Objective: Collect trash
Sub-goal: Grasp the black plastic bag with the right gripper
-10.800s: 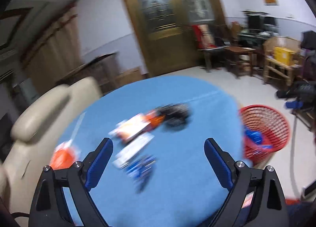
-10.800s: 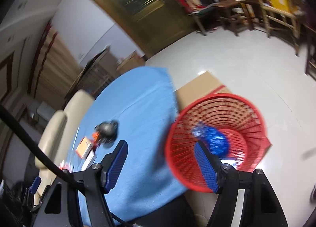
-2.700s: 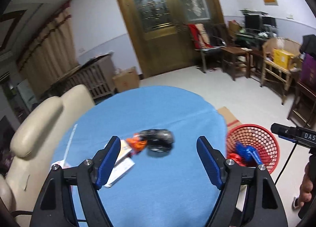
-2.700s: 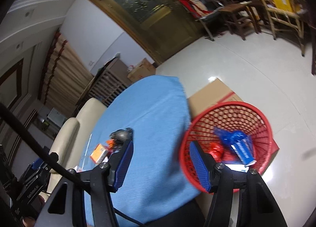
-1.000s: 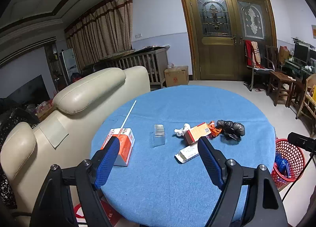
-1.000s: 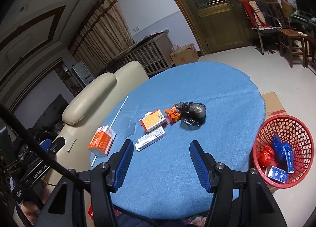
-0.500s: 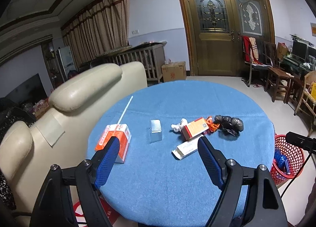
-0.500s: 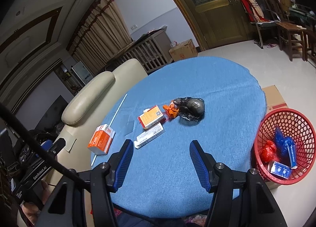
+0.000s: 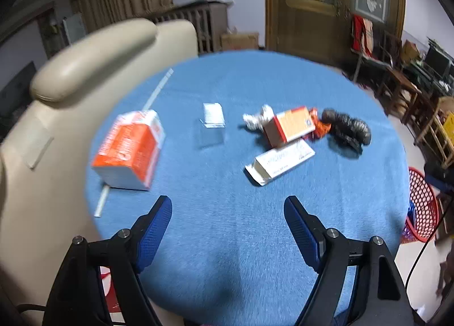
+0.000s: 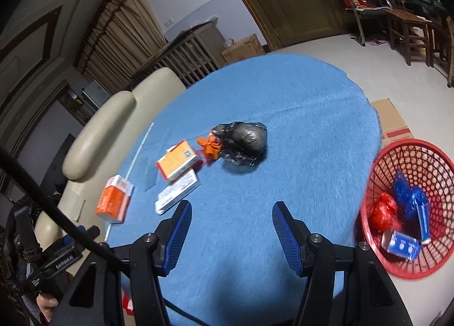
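Blue-clothed round table [image 9: 255, 241] holds leftover trash, black bag [image 10: 244, 139] at 12 o'clock of right gripper [image 10: 231, 229], red basket [image 10: 408, 212] at 3; left gripper [image 9: 228, 224] likewise open, empty; approach step, next descend and close on one piece

I'm making out only "GenRobot.AI" on my black device [image 10: 61, 259], lower left; the boxes' print is blurring.

A home living room: a cream sofa [image 9: 93, 51] beside the blue-clothed round table [image 9: 255, 241], pleated curtains [image 10: 122, 22], ornate wooden double doors [image 9: 332, 5] and wooden chairs [image 10: 408, 22].
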A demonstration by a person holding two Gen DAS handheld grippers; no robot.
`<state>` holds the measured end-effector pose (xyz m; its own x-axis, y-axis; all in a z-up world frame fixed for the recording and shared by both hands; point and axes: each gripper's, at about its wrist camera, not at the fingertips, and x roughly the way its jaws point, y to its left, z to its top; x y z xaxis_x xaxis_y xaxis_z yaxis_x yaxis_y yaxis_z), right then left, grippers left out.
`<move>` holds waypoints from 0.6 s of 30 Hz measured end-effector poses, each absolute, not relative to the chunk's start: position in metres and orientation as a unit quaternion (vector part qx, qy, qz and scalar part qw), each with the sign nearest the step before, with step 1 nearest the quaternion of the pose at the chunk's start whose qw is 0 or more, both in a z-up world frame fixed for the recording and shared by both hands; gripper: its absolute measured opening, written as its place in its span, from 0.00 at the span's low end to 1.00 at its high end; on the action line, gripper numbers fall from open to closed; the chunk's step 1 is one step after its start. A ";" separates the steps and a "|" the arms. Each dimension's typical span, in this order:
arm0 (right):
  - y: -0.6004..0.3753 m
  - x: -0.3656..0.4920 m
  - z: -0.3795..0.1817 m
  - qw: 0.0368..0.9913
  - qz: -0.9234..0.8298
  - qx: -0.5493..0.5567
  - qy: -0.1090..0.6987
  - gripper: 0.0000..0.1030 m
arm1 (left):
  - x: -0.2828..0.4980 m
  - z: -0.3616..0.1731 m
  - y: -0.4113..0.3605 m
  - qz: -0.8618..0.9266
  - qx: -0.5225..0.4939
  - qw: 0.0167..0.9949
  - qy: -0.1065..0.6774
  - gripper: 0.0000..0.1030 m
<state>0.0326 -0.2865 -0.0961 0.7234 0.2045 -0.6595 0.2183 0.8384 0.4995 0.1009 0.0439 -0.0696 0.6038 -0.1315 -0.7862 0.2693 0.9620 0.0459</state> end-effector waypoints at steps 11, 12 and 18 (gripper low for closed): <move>-0.309 0.133 -0.124 0.883 0.000 0.244 0.401 0.62 | 0.176 -0.107 -0.002 -0.206 0.114 0.872 0.430 0.79; -0.310 0.140 -0.125 0.883 0.001 0.242 0.403 0.62 | 0.181 -0.110 -0.008 -0.218 0.123 0.870 0.425 0.79; -0.314 0.187 -0.135 0.880 0.014 0.224 0.419 0.62 | 0.205 -0.129 -0.031 -0.288 0.145 0.846 0.424 0.79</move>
